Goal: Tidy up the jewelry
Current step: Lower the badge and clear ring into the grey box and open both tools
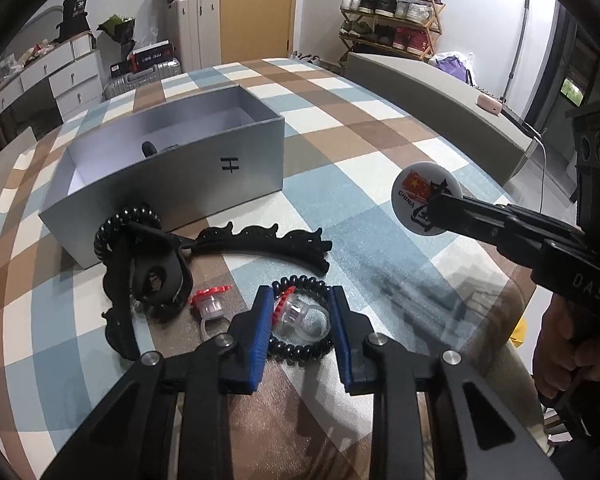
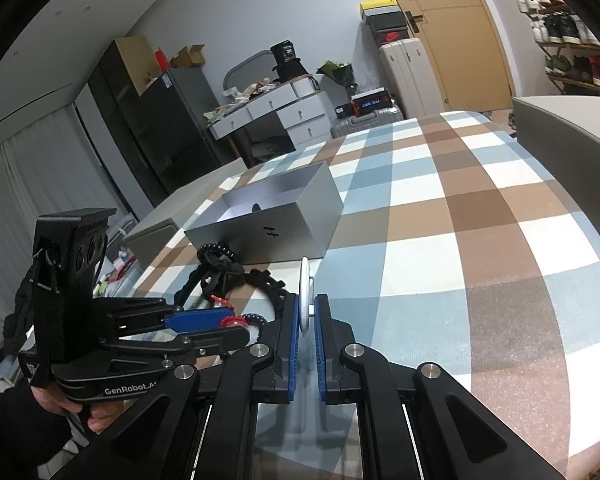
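My left gripper (image 1: 301,298) points down at the checked bedspread, its blue pads touching both sides of a clear plastic ring with a red top (image 1: 304,316). The ring lies inside a black spiral hair tie (image 1: 300,350). A second clear ring with a red top (image 1: 211,305) sits just to the left. Beyond them are a black hair claw (image 1: 156,276), a black headband (image 1: 260,238) and another coiled tie (image 1: 120,222). An open grey box (image 1: 204,160) stands behind. My right gripper (image 2: 307,304) is shut on a round white badge (image 1: 424,196), held in the air at the right.
The checked bedspread (image 2: 480,240) stretches far to the right. A grey bed frame edge (image 1: 440,96) runs along its far side. A small dark item (image 1: 148,148) lies inside the box. A person's hand (image 1: 560,332) holds the right gripper's handle.
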Demonstrator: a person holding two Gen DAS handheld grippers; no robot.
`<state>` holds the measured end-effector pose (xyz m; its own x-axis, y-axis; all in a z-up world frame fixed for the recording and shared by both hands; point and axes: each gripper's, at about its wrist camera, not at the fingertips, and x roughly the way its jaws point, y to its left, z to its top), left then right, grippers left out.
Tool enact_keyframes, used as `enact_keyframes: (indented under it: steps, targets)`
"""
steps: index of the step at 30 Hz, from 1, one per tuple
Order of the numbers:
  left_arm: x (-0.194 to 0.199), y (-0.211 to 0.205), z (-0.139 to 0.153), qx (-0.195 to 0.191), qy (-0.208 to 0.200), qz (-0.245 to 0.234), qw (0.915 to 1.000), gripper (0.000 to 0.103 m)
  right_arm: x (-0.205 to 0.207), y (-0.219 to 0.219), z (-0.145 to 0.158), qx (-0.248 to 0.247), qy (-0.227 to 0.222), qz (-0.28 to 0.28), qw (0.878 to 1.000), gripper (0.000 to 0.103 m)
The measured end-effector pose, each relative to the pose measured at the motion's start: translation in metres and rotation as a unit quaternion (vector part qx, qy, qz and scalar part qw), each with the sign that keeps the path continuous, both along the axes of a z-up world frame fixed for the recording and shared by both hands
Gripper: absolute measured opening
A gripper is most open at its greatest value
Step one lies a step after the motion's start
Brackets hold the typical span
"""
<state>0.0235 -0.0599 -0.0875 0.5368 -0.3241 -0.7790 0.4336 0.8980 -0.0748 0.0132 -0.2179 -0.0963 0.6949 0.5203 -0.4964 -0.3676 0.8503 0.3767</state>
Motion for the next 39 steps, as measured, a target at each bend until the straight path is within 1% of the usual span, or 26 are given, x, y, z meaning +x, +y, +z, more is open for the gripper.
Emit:
enact_keyframes:
  steps: [2, 6, 9, 11, 14, 18, 20, 22, 25, 27, 32, 39]
  targets:
    - [-0.001, 0.001, 0.006, -0.008, -0.006, 0.002, 1.0000, 0.022, -0.001, 0.001, 0.002, -0.001, -0.002, 0.001, 1.000, 0.007]
    - [-0.004, 0.009, 0.027, -0.030, -0.030, 0.013, 0.9990, 0.022, -0.001, 0.003, 0.008, 0.001, -0.008, 0.007, 1.000, 0.007]
    - [-0.003, 0.012, 0.040, -0.029, -0.045, 0.023, 0.9983, 0.022, 0.002, 0.007, 0.016, 0.011, -0.012, 0.019, 1.000, 0.007]
    - [0.000, 0.017, 0.050, -0.026, -0.060, 0.030, 0.9974, 0.022, 0.008, 0.009, 0.024, 0.032, -0.014, 0.031, 0.999, 0.007]
    - [0.007, 0.027, 0.067, -0.025, -0.086, 0.044, 0.9950, 0.022, 0.023, 0.013, 0.035, 0.069, -0.012, 0.051, 0.996, 0.007]
    - [0.025, 0.047, 0.085, -0.038, -0.105, 0.071, 0.9912, 0.023, 0.050, 0.021, 0.052, 0.109, -0.002, 0.077, 0.991, 0.007]
    - [0.034, 0.054, 0.087, -0.038, -0.112, 0.082, 0.9896, 0.023, 0.069, 0.031, 0.058, 0.114, 0.011, 0.094, 0.989, 0.007]
    - [0.046, 0.062, 0.089, -0.039, -0.118, 0.092, 0.9880, 0.023, 0.081, 0.040, 0.063, 0.107, 0.010, 0.099, 0.989, 0.007]
    - [0.060, 0.072, 0.083, -0.047, -0.114, 0.107, 0.9866, 0.022, 0.103, 0.053, 0.065, 0.100, 0.017, 0.108, 0.989, 0.007]
    - [0.071, 0.078, 0.076, -0.055, -0.103, 0.115, 0.9864, 0.023, 0.114, 0.059, 0.062, 0.106, 0.027, 0.114, 0.987, 0.007]
    - [0.088, 0.083, 0.058, -0.070, -0.074, 0.126, 0.9869, 0.022, 0.143, 0.072, 0.050, 0.089, 0.051, 0.104, 0.989, 0.007]
    - [0.101, 0.087, 0.046, -0.087, -0.045, 0.124, 0.9874, 0.022, 0.164, 0.085, 0.034, 0.063, 0.068, 0.102, 0.990, 0.007]
